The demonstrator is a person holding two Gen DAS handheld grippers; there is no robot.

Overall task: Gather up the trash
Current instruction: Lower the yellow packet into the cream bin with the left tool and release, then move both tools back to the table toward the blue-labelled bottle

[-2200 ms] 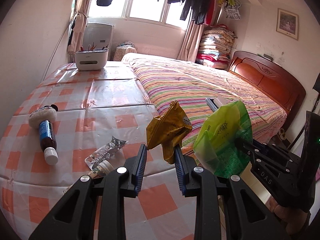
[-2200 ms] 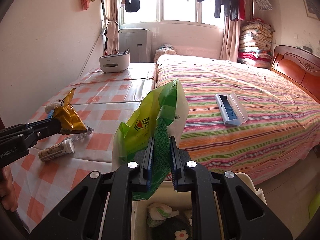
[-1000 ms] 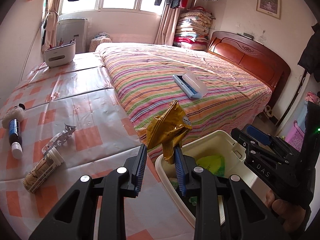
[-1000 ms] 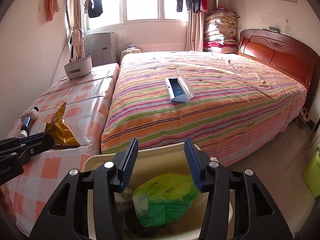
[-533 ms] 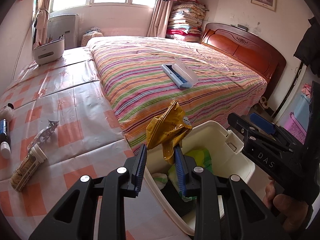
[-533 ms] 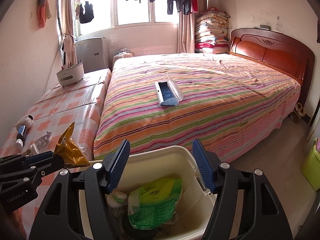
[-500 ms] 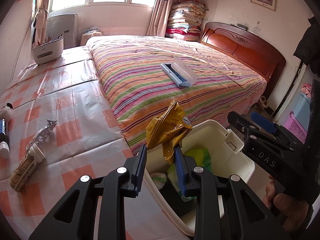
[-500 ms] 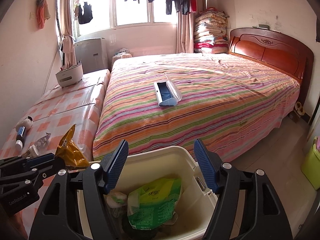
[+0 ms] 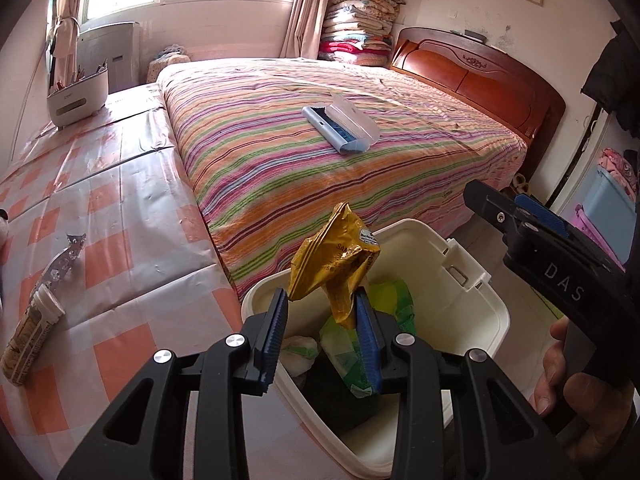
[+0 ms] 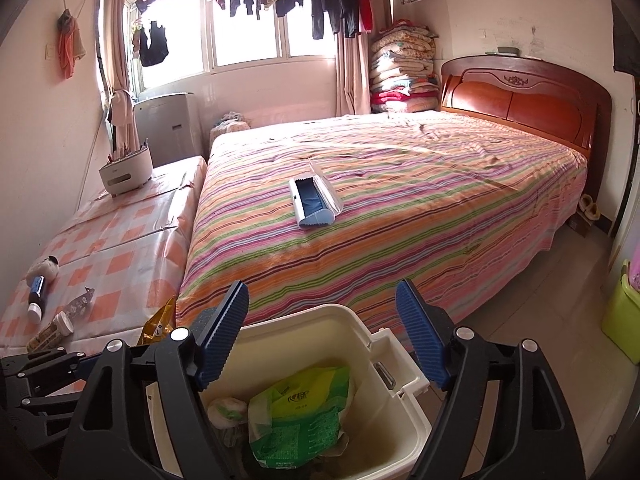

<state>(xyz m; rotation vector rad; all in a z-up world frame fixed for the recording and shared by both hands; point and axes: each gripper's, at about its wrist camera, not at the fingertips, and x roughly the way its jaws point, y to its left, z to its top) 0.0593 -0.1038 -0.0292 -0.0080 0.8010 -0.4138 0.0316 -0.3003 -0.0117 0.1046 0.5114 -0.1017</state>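
My left gripper is shut on a crumpled gold snack wrapper and holds it over the near rim of a white trash bin. The green bag lies inside the bin with other trash. My right gripper is wide open and empty above the bin; it also shows at the right of the left wrist view. On the checked table lie a silver foil wrapper, a small capped bottle and a blue bottle.
A bed with a striped cover fills the middle, with a blue-and-white case on it. A white container stands at the table's far end. Green bins stand on the floor at the right.
My left gripper has carried the gold wrapper from over the table to above the bin. My right gripper let the green bag fall into the bin, opened wide and drew back a little.
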